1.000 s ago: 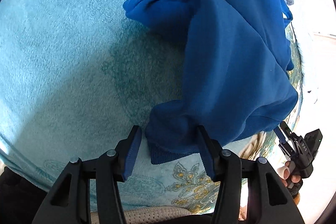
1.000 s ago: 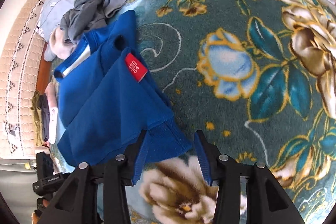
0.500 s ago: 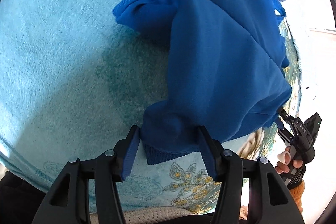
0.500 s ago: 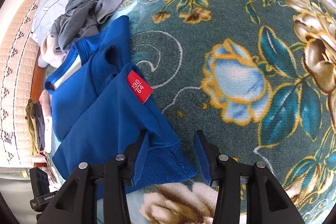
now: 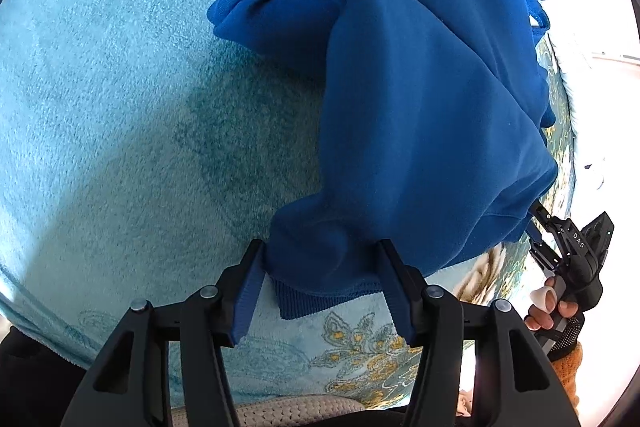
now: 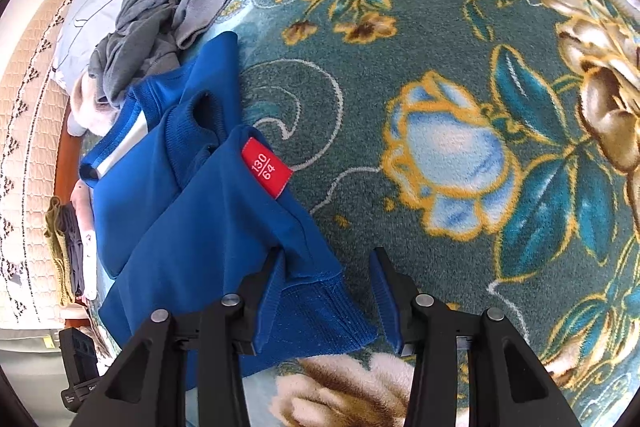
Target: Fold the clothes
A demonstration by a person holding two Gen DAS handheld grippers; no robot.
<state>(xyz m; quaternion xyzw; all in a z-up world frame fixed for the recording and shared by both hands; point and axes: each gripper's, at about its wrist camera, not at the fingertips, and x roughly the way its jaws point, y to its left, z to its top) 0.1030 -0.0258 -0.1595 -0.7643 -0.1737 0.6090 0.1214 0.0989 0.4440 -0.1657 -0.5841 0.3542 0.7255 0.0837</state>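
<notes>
A royal-blue sweatshirt [image 5: 420, 87] lies bunched on a bed blanket, one sleeve folded over its body. My left gripper [image 5: 320, 291] is open, and the ribbed hem's left corner sits between its fingers. In the right wrist view the same sweatshirt [image 6: 192, 227] shows a red size label [image 6: 266, 169]. My right gripper [image 6: 328, 301] is open too, with the other ribbed hem corner lying between its fingers, nearer the left one. The left wrist view also shows the right gripper [image 5: 538, 227] at that corner, held by a hand [image 5: 548, 307].
The blanket is plain turquoise [image 5: 120, 107] on the left and dark teal with large flowers [image 6: 440, 67] on the right. A crumpled grey garment [image 6: 160, 11] lies beyond the sweatshirt's collar on pale bedding. A small stack of folded clothes [image 6: 68, 255] sits by a beige quilted surface [image 6: 24, 107].
Both grippers have slid further onto the sweatshirt's hem, so its corners sit deeper between the fingers. The right gripper has closed in on its corner. The jaws kept their width.
</notes>
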